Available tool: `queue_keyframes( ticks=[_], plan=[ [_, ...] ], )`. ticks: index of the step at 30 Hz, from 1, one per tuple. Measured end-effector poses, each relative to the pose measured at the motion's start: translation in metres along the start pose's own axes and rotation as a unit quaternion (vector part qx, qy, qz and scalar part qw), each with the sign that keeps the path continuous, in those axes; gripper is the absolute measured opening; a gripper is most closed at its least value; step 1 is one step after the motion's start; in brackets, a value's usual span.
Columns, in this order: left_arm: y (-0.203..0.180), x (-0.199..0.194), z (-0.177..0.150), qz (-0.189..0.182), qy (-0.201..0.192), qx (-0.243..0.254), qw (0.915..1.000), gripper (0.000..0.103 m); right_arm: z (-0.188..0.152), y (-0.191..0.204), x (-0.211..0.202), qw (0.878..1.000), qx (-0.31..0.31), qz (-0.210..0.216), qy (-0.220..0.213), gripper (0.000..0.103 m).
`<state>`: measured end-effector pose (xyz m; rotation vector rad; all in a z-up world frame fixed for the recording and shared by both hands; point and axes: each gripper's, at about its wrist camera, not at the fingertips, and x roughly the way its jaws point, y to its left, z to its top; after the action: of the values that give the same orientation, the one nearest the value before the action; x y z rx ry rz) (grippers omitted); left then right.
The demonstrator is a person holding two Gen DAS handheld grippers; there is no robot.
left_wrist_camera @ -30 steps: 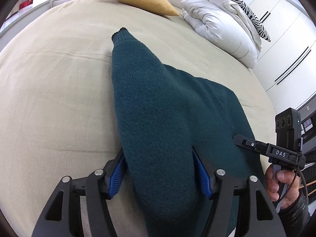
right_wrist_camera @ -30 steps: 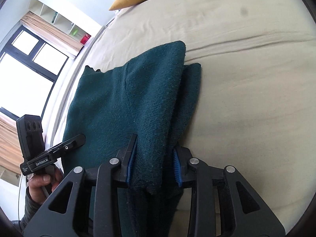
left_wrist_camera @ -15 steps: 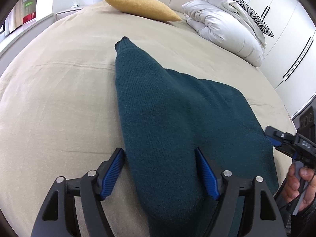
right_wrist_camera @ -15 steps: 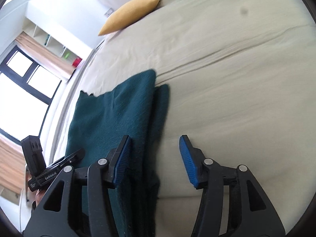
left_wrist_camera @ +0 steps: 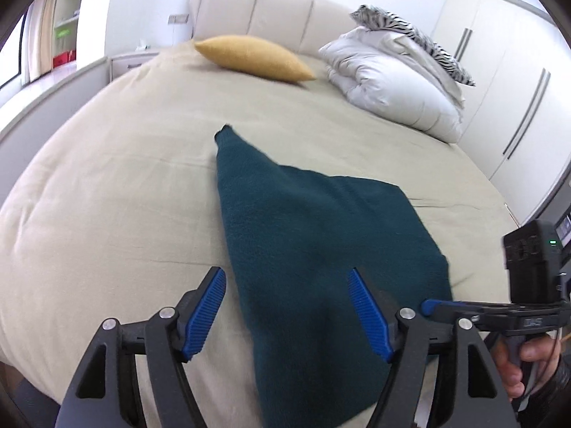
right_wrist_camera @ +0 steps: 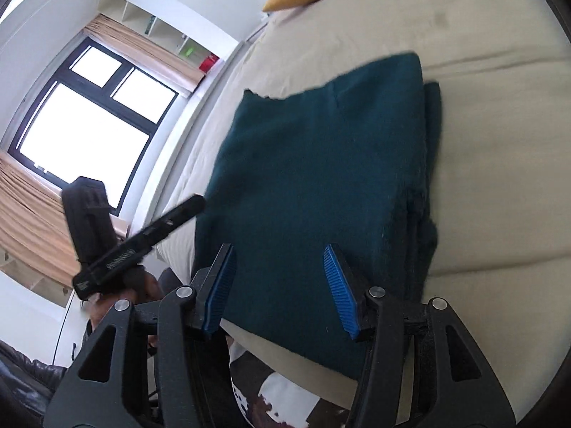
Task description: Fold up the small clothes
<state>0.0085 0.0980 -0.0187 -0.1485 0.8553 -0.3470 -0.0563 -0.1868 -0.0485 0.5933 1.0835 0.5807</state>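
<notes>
Left wrist: your left gripper (left_wrist_camera: 287, 312) is spread wide, gripping nothing; sweater (left_wrist_camera: 321, 249) on the bed (left_wrist_camera: 107, 185) runs 6 to 11 o'clock between the fingers.
Right wrist: your right gripper (right_wrist_camera: 282, 287) is spread too, sweater (right_wrist_camera: 321, 185) dead ahead at 12, stacked fold edge at 2.

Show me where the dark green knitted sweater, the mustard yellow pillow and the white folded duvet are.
Dark green knitted sweater (left_wrist_camera: 314, 235): left wrist view, middle of body.
Mustard yellow pillow (left_wrist_camera: 249, 55): left wrist view, centre.
White folded duvet (left_wrist_camera: 389, 78): left wrist view, front fold.
</notes>
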Motion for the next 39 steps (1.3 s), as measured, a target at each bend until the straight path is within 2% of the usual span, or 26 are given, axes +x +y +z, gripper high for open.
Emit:
queue_keyframes(
  ticks=[3, 6, 13, 16, 21, 23, 25, 26, 27, 29, 31, 33, 34, 35, 36, 39],
  plan=[
    [-0.008, -0.005, -0.013, -0.021, 0.004, 0.013, 0.9997, 0.057, -0.015, -0.012, 0.003, 1.0, 0.011, 0.007, 0.005, 0.049],
    [-0.018, 0.004, -0.026, -0.015, 0.024, 0.042, 0.9987, 0.056, -0.02, -0.018, -0.004, 1.0, 0.023, 0.018, 0.002, 0.049],
    [-0.011, 0.017, -0.044, 0.011, 0.046, 0.06, 0.9971, 0.056, -0.044, -0.032, -0.016, 0.999, 0.034, 0.02, 0.006, 0.049],
    [-0.006, 0.004, -0.042, 0.014, 0.032, 0.05, 0.9981, 0.056, -0.057, -0.04, -0.031, 0.999, 0.05, 0.022, 0.002, 0.049],
    [0.005, -0.028, -0.03, 0.061, -0.026, 0.045, 0.9968, 0.057, -0.05, -0.029, -0.066, 0.998, 0.025, -0.044, -0.025, 0.05],
    [0.01, -0.045, -0.024, 0.066, -0.059, 0.031, 0.9956, 0.068, -0.046, -0.027, -0.079, 0.996, 0.022, -0.078, -0.044, 0.051],
    [0.006, -0.067, -0.018, 0.079, -0.108, 0.031, 0.9906, 0.093, -0.042, -0.019, -0.092, 0.993, 0.012, -0.094, -0.071, 0.051],
    [0.002, -0.079, -0.014, 0.085, -0.136, 0.036, 0.9864, 0.099, -0.04, -0.014, -0.099, 0.991, 0.005, -0.103, -0.086, 0.053],
    [-0.003, -0.091, -0.01, 0.093, -0.165, 0.045, 0.981, 0.103, -0.039, -0.005, -0.105, 0.988, -0.005, -0.115, -0.104, 0.055],
    [-0.015, -0.111, -0.003, 0.103, -0.209, 0.065, 0.9702, 0.103, -0.035, 0.011, -0.115, 0.979, -0.031, -0.151, -0.133, 0.056],
    [-0.026, -0.124, 0.005, 0.128, -0.232, 0.077, 0.9612, 0.103, -0.029, 0.028, -0.126, 0.966, -0.065, -0.192, -0.161, 0.062],
    [-0.035, -0.134, 0.013, 0.152, -0.245, 0.082, 0.954, 0.103, -0.027, 0.05, -0.133, 0.95, -0.097, -0.222, -0.194, 0.075],
    [-0.038, -0.137, 0.017, 0.155, -0.25, 0.082, 0.9523, 0.103, -0.026, 0.06, -0.138, 0.943, -0.111, -0.231, -0.213, 0.078],
    [-0.04, -0.141, 0.021, 0.155, -0.251, 0.079, 0.9521, 0.103, -0.027, 0.071, -0.144, 0.932, -0.127, -0.242, -0.239, 0.087],
    [-0.041, -0.144, 0.024, 0.157, -0.25, 0.069, 0.9529, 0.103, -0.027, 0.081, -0.149, 0.921, -0.14, -0.251, -0.263, 0.1],
    [-0.043, -0.142, 0.034, 0.163, -0.236, 0.046, 0.9568, 0.103, -0.032, 0.109, -0.167, 0.883, -0.165, -0.277, -0.341, 0.103]
  ],
)
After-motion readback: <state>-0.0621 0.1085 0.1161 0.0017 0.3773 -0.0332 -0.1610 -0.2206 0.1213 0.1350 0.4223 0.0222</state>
